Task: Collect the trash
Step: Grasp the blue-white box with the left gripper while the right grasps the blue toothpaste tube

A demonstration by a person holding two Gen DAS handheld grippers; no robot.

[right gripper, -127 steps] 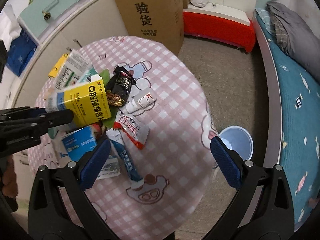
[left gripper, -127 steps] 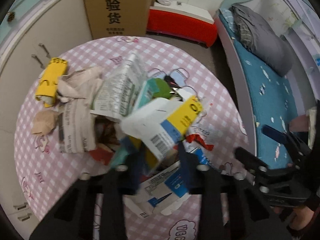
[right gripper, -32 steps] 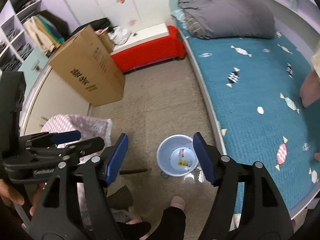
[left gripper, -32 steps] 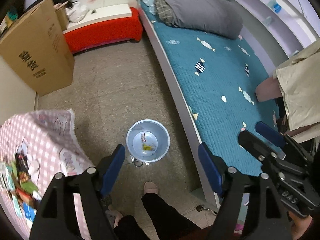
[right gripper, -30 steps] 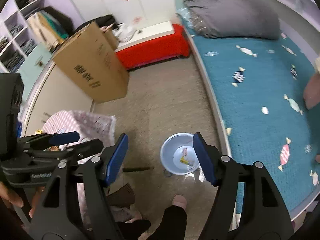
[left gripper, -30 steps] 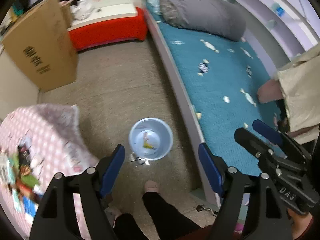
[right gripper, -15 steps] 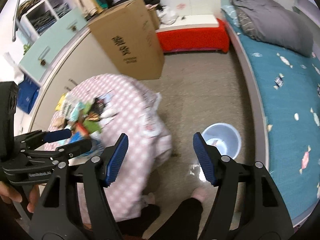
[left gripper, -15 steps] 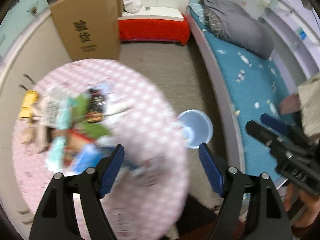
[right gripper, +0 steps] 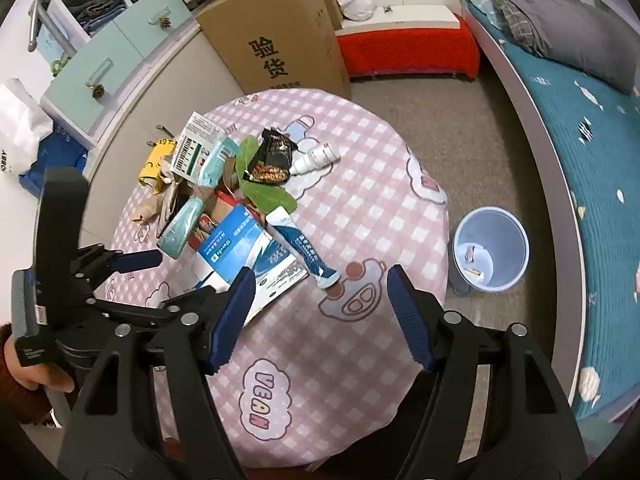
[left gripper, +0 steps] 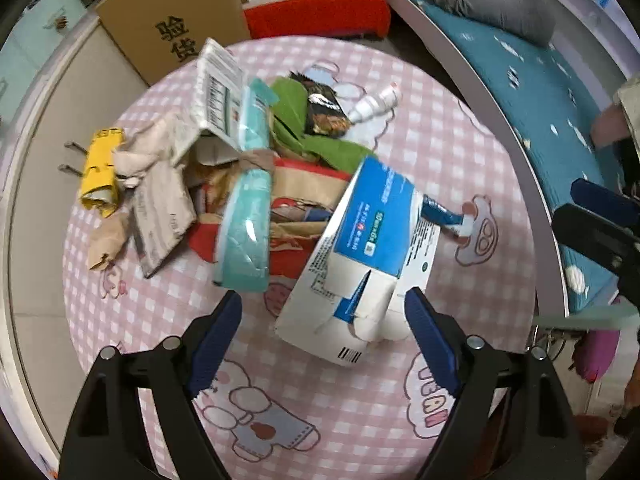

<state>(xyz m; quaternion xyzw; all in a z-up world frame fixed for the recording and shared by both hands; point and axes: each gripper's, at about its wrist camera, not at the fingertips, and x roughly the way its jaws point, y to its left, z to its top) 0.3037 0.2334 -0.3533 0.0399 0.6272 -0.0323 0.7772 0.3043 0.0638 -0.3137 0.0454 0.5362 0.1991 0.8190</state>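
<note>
Left wrist risk: your left tool, spread apart and empty, straddles the blue-and-white box; closing carelessly could nudge the teal packet beside it.
Right wrist pose: your right tool hangs apart and empty above the bench; the trash pile is left, the bin on the floor right.

You stand over a round table in pink checked cloth. Beyond it a tall cardboard box leans against pale cabinets; right of it, grey carpet runs to a teal-quilted bed.
</note>
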